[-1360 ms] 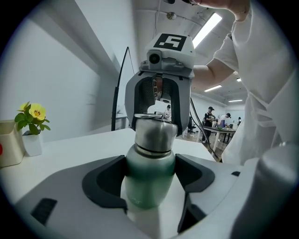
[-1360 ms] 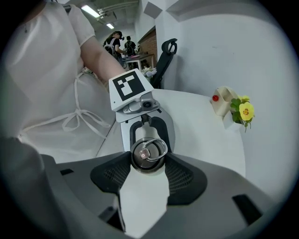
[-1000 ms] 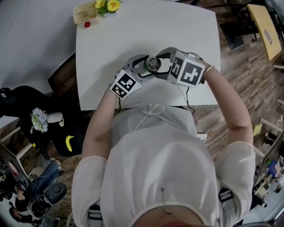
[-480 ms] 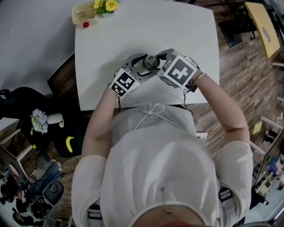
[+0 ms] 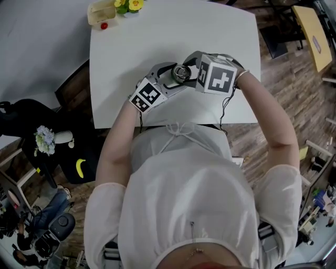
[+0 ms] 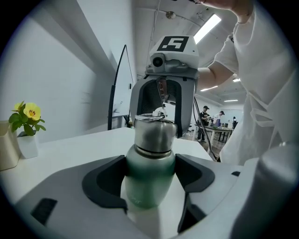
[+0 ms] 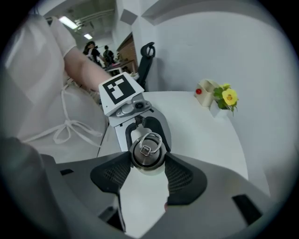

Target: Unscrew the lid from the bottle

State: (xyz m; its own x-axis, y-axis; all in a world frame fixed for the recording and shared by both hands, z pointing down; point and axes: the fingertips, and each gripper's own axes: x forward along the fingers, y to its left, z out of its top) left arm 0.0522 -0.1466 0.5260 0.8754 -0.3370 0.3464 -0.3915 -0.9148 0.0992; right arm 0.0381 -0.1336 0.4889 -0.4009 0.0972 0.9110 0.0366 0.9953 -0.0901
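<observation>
two grippers share one small bottle (image 6: 150, 168) standing near the front edge of the white table (image 5: 131, 47), close to the person's body. the left gripper (image 6: 150, 186) comes in from the side and its dark pads pinch the green body low down, most likely to stop the bottle turning or tipping while the top is worked. the right gripper (image 7: 145, 164) comes down from above, and its ribbed pads press on either side of the steel lid (image 7: 147, 148), which has a wire ring lying flat on top. that hold from above lines the wrist up with the neck, so a twist should go straight into the thread. the lid sits on the neck with no gap showing, so by my reading the unscrewing has hardly begun.

what the bottle holds cannot be seen while it is capped. at the far left corner of the table, well apart, a small cream pot (image 5: 100, 14) holds yellow flowers (image 5: 128, 5), with a little red thing (image 5: 104, 26) at its side.
</observation>
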